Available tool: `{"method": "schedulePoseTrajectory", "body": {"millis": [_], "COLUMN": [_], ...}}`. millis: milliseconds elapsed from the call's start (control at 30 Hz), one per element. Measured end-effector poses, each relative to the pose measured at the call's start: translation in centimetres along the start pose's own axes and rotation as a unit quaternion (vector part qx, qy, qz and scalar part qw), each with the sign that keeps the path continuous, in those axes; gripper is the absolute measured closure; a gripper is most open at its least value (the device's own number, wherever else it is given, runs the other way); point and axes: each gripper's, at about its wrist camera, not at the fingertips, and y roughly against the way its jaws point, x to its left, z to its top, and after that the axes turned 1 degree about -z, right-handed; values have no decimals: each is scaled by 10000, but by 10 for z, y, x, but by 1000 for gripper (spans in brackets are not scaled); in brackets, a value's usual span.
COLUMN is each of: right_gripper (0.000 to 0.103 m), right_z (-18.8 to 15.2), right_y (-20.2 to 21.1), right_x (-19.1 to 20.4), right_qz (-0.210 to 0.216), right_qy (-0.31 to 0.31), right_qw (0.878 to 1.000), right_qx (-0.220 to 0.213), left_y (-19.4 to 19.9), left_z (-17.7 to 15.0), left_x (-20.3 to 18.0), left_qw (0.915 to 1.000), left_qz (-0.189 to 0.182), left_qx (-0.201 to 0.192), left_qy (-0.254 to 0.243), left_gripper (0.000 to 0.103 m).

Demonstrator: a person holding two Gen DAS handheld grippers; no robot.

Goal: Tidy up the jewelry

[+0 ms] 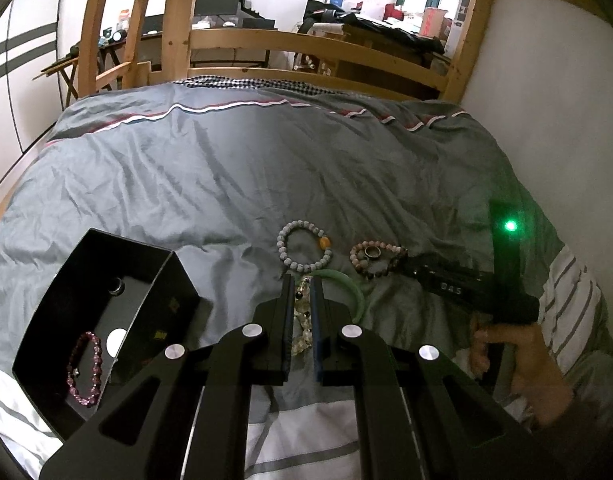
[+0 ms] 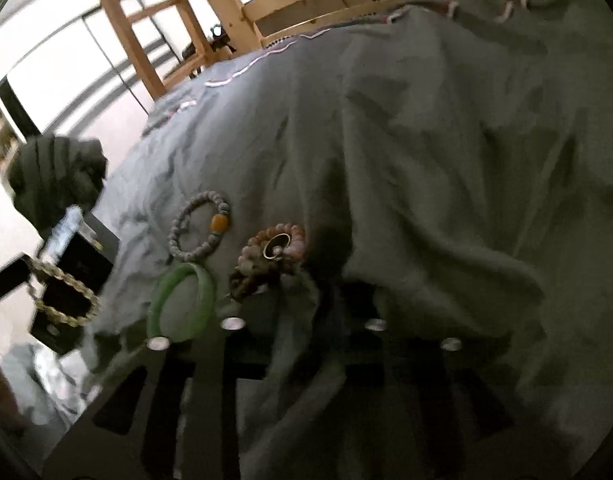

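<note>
1. Jewelry lies in three places: in a black box (image 1: 106, 300), in the jaws of one hand-held gripper, and loose on the bed's grey duvet (image 1: 226, 180) to the right of the box in the left wrist view.
2. The box is open-topped with straight, glossy walls. It holds two pieces: one bracelet of round purple beads (image 1: 84, 368) near its closer end and one dark ring (image 1: 117, 285) near its far end.
3. The left hand-held gripper (image 1: 301, 280), just right of the box, is pressed together on one bracelet of clear, glassy beads (image 1: 302, 312). In the right wrist view the bracelet's loop hangs in front of the box.
4. Four bracelets lie loose on the duvet, all on the side away from the box.
   - One has matte grey beads (image 1: 304, 248) and a single orange bead.
   - One is a smooth, solid green bangle (image 1: 346, 284), nearer the box than the rest.
   - One has pale pink beads (image 1: 370, 250).
   - One has dark brown beads (image 1: 386, 270) and is tangled with the pink one.
5. A second ring, thin and metallic (image 1: 373, 252), lies inside the pink loop. That makes two rings in all.
6. The right hand-held gripper (image 2: 306, 296) is farthest from the box, with its tips at the pink and brown cluster. Its fingers look partly spread, with duvet showing between them. The picture is blurred, so I cannot tell whether a pad touches the brown beads.
7. A hand (image 1: 518, 352) in a striped sleeve grips its handle.
8. The duvet is creased, and a pale wooden bed frame (image 1: 266, 40) stands beyond it.
</note>
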Motion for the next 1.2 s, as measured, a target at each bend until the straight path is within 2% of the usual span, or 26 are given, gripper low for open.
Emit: {"method": "schedulePoseTrajectory", "body": {"millis": [67,100,167,267,367,433,467,500,533,600,633,733,867,933,967,1100,1200], "right_gripper": [63,55,47,46,46,47,51,63,70,91,93,94,95,103,103,103,101], "right_z": [-4,-5,-6,-5,1,0,-2,-4,-6,-3,-2,2,3,6,8,14,15], "right_y": [6,10,20,26,10,-8,-17,-20,-21,-19,-16,-7,2,10,13,33,33], "right_x": [1,2,8,14,18,22,25,26,28,25,20,10,13,17,18,1,1], "right_qz": [63,42,79,114,223,-90,-290,-417,-639,-787,-847,-872,-1153,-1404,-1513,-1192,-678], "right_qy": [-34,-5,48,-20,-58,61,188,285,373,324,264,143,319,456,487,116,-56], "right_qw": [9998,9995,9984,9968,9979,9995,9993,9986,9971,9962,9957,9955,9914,9864,9841,9887,9950], "right_qx": [-197,-299,-560,-794,-600,-306,-160,-126,-163,-208,-269,-348,-529,-717,-792,-900,-734], "left_y": [1,1,2,1,1,0,0,0,0,1,1,2,4,5,5,6,6], "left_z": [0,1,1,0,0,0,0,0,0,1,0,0,1,1,1,2,2], "left_x": [1,1,1,0,0,0,0,1,1,1,0,-1,2,4,4,6,4], "left_qw": [10000,10000,10000,10000,10000,10000,10000,10000,10000,10000,10000,10000,10000,9999,9999,9999,9999], "left_qz": [17,12,3,-15,-36,-30,-24,-23,-21,-6,-4,10,25,34,36,27,28], "left_qx": [-20,-30,-44,-49,-40,-24,-23,-19,-18,-27,-30,-54,-89,-113,-122,-131,-112], "left_qy": [27,33,31,-1,-17,-38,-37,-27,-18,-14,-14,-15,9,27,34,62,26], "left_gripper": [96,96,96,96,96,96,96,96,96,96,96,96,96,96,96,96,96]}}
